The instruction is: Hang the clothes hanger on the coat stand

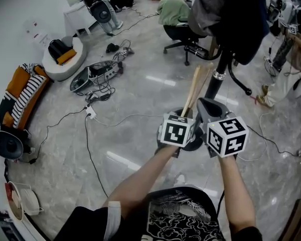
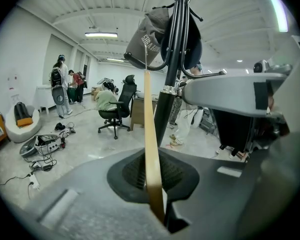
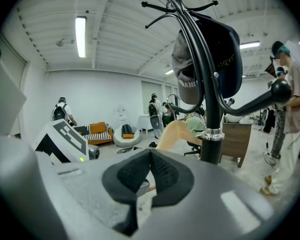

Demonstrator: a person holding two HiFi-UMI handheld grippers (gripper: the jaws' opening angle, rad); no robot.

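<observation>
Fingers [image 2: 127, 176] of the left gripper [image 2: 154, 180] clamped tight on the wooden hanger [image 2: 149, 119]. Long axis up and away, top end toward the hooks of the coat stand [image 2: 171, 89], just beside its black pole. Right gripper [image 3: 150, 156] alongside, fingers pressed together, nothing between. Grey cap [image 2: 147, 39] and dark garment [image 1: 236, 14] crowding those hooks. Office chair [image 2: 121, 104] beyond, on the floor [image 2: 80, 149].

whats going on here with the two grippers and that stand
A person holds a gripper in each hand. The left gripper is shut on a wooden clothes hanger, close to the black coat stand, which already carries a grey cap. The hanger is not hung yet. The right gripper is shut and empty.
</observation>
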